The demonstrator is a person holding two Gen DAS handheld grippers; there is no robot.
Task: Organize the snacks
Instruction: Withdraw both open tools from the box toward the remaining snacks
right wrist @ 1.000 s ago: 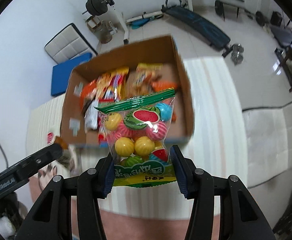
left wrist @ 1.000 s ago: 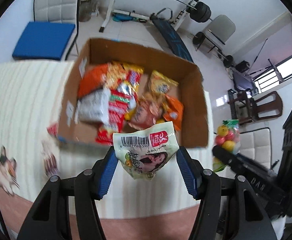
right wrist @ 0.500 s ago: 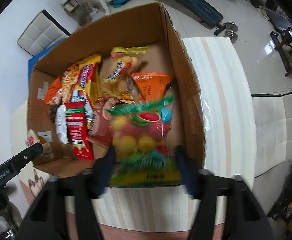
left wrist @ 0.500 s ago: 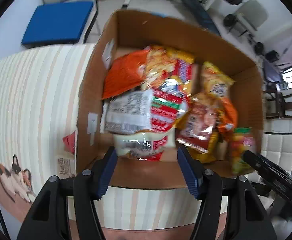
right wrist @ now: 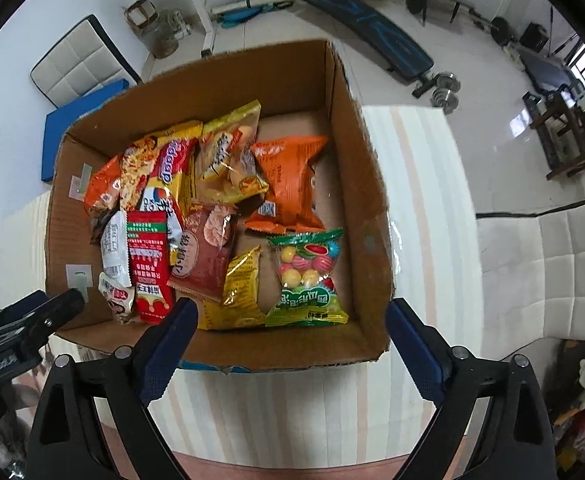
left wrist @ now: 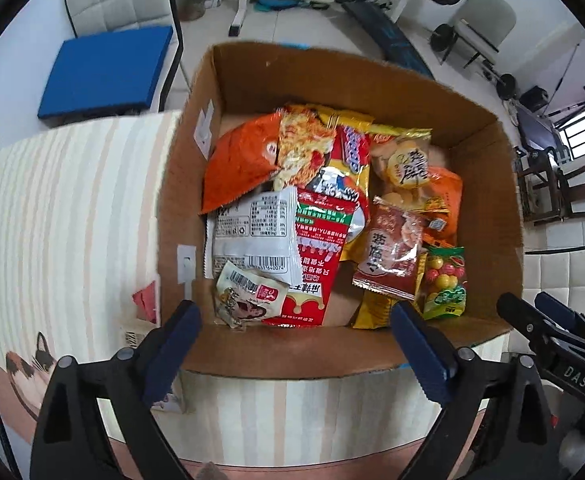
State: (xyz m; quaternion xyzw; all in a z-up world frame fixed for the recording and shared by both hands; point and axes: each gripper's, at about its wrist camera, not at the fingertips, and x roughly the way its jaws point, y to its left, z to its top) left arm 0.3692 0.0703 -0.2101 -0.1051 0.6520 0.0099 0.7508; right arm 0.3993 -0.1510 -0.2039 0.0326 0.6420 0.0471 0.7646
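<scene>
Left hand-held gripper point(left wrist: 295, 334) hangs above the near wall of the cardboard box point(left wrist: 488, 160), its blue jaws opening wide with nothing pressed between them. Just beyond its left finger, the small white packet point(left wrist: 248, 294) lies in the box's near-left corner, barcode end towards the far-left and long axis slanted. Only this view shows the red scrap point(left wrist: 146, 300) on the striped tabletop point(left wrist: 72, 216) outside the box's left wall.

Further right, the right hand-held gripper point(right wrist: 290, 334) is likewise over the near wall, jaws opening, holding nothing. The fruit-candy bag point(right wrist: 306, 280) lies flat in the near-right corner, long axis running near to far, green header strip pointing to the far wall. Only the right wrist view shows the bare cardboard floor beside the orange packet point(right wrist: 290, 182).
</scene>
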